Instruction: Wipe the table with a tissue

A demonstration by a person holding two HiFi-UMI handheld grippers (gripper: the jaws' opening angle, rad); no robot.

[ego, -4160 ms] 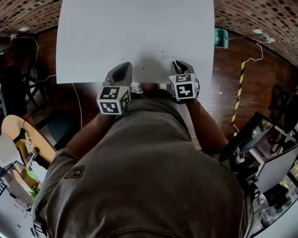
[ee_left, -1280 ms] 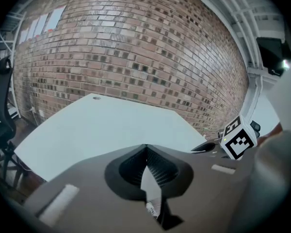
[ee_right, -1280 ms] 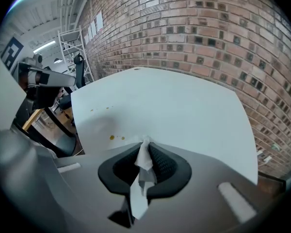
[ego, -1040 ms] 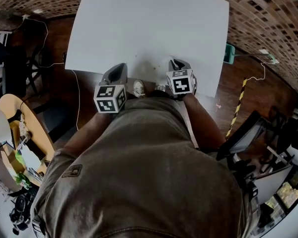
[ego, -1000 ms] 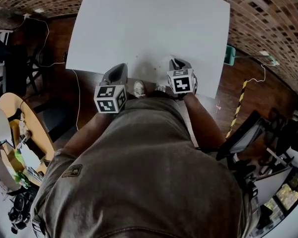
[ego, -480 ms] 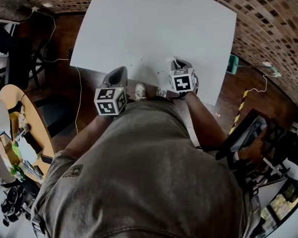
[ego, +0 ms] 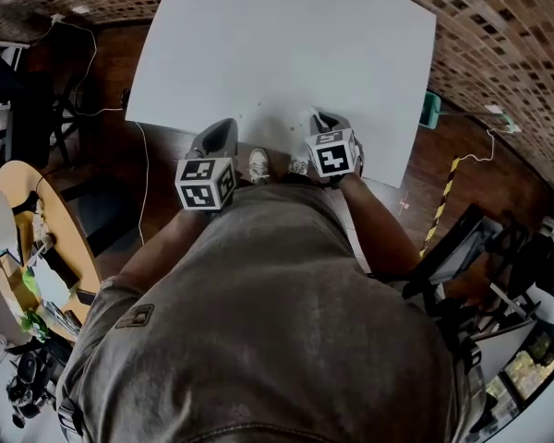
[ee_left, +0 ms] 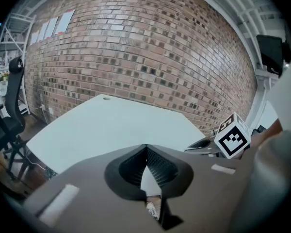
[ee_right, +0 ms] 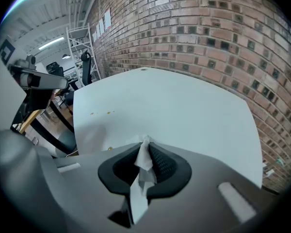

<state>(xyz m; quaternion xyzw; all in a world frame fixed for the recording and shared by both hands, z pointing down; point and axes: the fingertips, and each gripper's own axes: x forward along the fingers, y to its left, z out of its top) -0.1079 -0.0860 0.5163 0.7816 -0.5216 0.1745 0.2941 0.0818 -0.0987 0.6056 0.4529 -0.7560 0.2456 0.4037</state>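
The tissue (ee_right: 143, 171) is a thin, crumpled white strip pinched in the right gripper (ee_right: 148, 145), whose jaws are closed onto it. Its long axis runs along the jaws: the crimped tip pokes just past the fingertips and points out over the table (ee_right: 184, 110), and the loose tail trails back toward the camera. This gripper sits at the table's near edge, toward the near right corner, with the tissue tip above the white top. Whether it touches the surface is hard to judge from these angles. A few small yellowish specks (ee_right: 93, 113) lie on the table to the left of the tissue tip. The left gripper (ee_left: 145, 149) has its ribbed pads meeting at the tips with nothing between them. Through the gap behind the tips, the table's near edge and a shoe (ee_left: 153, 208) on the floor show. In the head view the left gripper (ego: 223, 129) is held just off the table's near edge, over the dark wooden floor, level with the right gripper (ego: 325, 118) and well apart from it. A brick wall rises beyond the table's far edge.
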